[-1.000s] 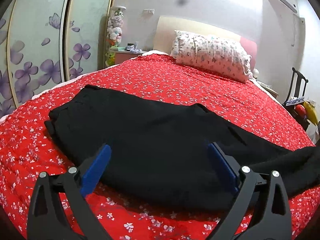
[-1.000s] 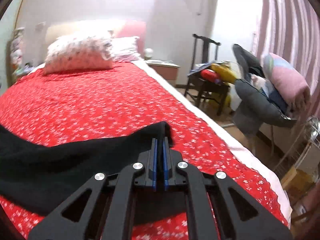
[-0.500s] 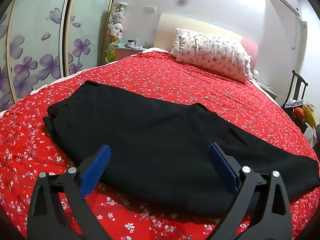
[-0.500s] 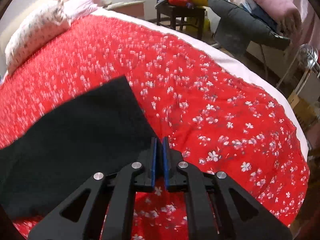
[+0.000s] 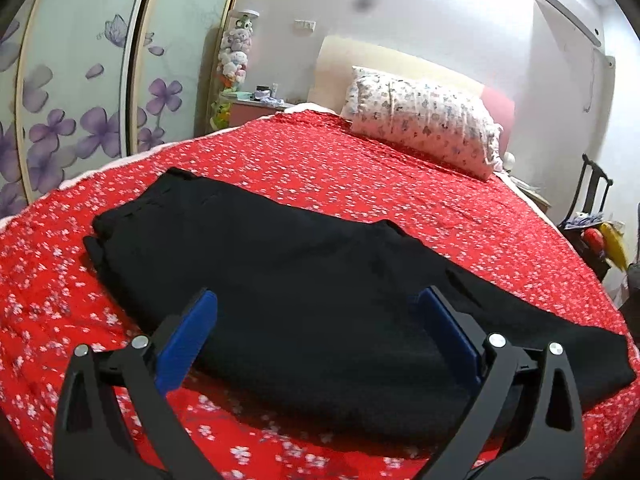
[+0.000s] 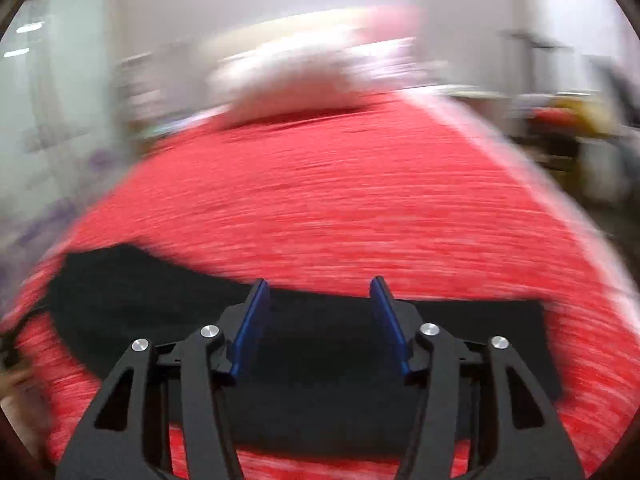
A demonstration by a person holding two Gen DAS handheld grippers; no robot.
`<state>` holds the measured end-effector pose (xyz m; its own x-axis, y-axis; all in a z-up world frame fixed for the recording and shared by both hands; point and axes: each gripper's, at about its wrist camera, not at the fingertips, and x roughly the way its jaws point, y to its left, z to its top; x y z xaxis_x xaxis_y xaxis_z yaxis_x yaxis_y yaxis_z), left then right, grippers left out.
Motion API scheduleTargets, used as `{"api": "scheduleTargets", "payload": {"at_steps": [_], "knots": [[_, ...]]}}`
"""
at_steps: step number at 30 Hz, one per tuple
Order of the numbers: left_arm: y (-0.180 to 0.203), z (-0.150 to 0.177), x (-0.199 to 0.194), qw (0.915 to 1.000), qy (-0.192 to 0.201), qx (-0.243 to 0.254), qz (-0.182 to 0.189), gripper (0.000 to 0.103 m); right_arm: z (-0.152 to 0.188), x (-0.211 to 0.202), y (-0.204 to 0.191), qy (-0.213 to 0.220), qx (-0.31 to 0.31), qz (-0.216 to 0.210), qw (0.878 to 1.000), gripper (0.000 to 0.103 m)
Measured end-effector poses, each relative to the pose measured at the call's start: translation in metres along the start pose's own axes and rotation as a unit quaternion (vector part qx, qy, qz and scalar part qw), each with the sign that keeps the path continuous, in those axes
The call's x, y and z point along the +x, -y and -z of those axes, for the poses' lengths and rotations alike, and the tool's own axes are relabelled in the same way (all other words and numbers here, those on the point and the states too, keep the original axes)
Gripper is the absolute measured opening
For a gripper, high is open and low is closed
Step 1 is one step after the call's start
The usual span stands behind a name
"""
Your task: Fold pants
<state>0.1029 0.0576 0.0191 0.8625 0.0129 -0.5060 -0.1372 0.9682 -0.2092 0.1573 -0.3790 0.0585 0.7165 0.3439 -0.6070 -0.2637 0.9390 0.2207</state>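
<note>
Lying flat across my red floral bedspread (image 5: pixel 360 176), the black pants (image 5: pixel 304 304) stretch lengthwise from left to right, doubled over with one leg on the other. My left gripper (image 5: pixel 316 328) hovers over them, jaws spread wide, gripping nothing. My right gripper (image 6: pixel 318 316) is opening, its blue pads apart above the cloth, nothing pinched; that view is blurred.

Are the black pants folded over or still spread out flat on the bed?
Laid out lengthwise, legs stacked: the black pants stretch across the red bedspread with no crosswise fold. Neither claw grips them.
</note>
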Motion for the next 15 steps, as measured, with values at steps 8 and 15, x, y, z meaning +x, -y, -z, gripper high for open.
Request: {"api": "scheduleTargets", "payload": {"at_steps": [8, 15], "knots": [[0.000, -0.006, -0.001, 0.9997, 0.014, -0.009, 0.015, 0.101, -0.048, 0.161, -0.117, -0.097, -0.086, -0.132, 0.983, 0.053], [-0.028, -0.010, 0.015, 0.9979, -0.016, -0.058, 0.022, 0.101, -0.034, 0.231, -0.177, -0.167, -0.226, -0.080, 0.956, 0.053]]}}
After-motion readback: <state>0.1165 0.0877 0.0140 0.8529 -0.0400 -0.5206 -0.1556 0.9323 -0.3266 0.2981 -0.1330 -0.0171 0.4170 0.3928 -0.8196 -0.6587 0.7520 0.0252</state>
